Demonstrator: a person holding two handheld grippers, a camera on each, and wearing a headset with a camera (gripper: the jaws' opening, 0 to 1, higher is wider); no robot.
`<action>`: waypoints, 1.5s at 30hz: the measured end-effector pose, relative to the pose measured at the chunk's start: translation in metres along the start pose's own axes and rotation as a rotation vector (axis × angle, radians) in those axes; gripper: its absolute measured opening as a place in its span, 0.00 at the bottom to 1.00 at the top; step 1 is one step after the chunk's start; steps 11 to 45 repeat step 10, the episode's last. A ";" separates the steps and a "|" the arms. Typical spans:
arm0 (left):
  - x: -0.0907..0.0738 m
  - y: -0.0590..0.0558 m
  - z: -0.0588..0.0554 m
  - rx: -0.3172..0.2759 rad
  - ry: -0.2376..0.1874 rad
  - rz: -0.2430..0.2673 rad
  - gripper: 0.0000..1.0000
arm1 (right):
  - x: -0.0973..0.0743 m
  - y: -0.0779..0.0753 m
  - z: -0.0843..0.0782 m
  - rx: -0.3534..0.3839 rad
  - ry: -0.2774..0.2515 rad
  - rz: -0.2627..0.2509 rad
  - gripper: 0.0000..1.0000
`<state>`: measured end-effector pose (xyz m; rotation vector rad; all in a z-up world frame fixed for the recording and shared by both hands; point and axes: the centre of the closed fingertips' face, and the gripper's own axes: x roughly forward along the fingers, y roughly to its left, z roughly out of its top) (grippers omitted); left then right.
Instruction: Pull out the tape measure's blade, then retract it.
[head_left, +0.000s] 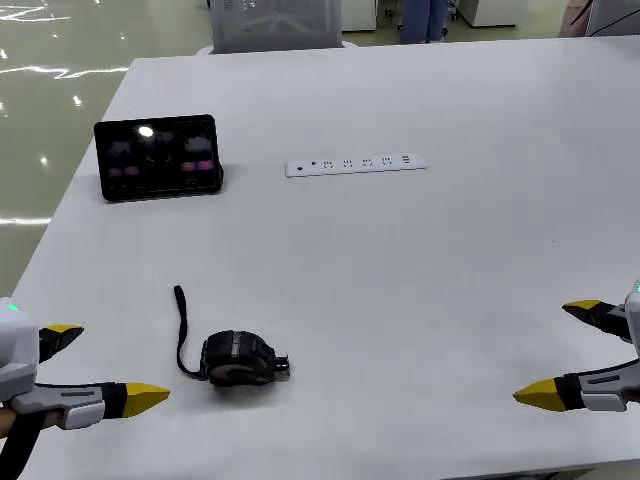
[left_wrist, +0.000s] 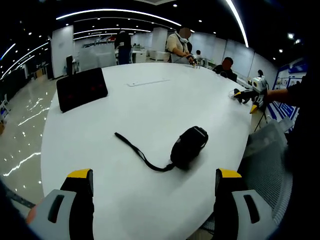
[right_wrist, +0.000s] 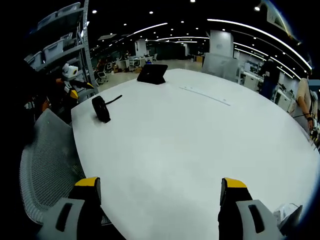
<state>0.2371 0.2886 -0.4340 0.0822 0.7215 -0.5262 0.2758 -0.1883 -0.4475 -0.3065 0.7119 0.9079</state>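
White worktop (head_left: 420, 260) stretches wide. Left tongs (head_left: 122, 363) and right tongs (head_left: 540, 352) hover over its near edge, both spread, gripping nothing. Black tape measure (head_left: 240, 359) lies just beside the left tongs, strap (head_left: 181, 330) trailing away.

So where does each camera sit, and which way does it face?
Head view: on the headset, facing forward and down at the table and tape measure; left gripper and right gripper at bottom corners.
Left gripper view: on the left gripper, facing along its open jaws at the tape measure.
Right gripper view: on the right gripper, facing across the table past its open jaws.
Shared: all show the tape measure.
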 end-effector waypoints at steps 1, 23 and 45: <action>0.000 0.001 -0.001 0.002 0.005 0.002 0.99 | 0.000 -0.001 0.000 -0.002 0.000 -0.004 0.99; -0.003 0.002 -0.002 -0.001 0.007 0.006 0.99 | -0.002 -0.004 0.001 0.002 0.005 -0.011 0.99; -0.003 0.002 -0.002 -0.001 0.007 0.006 0.99 | -0.002 -0.004 0.001 0.002 0.005 -0.011 0.99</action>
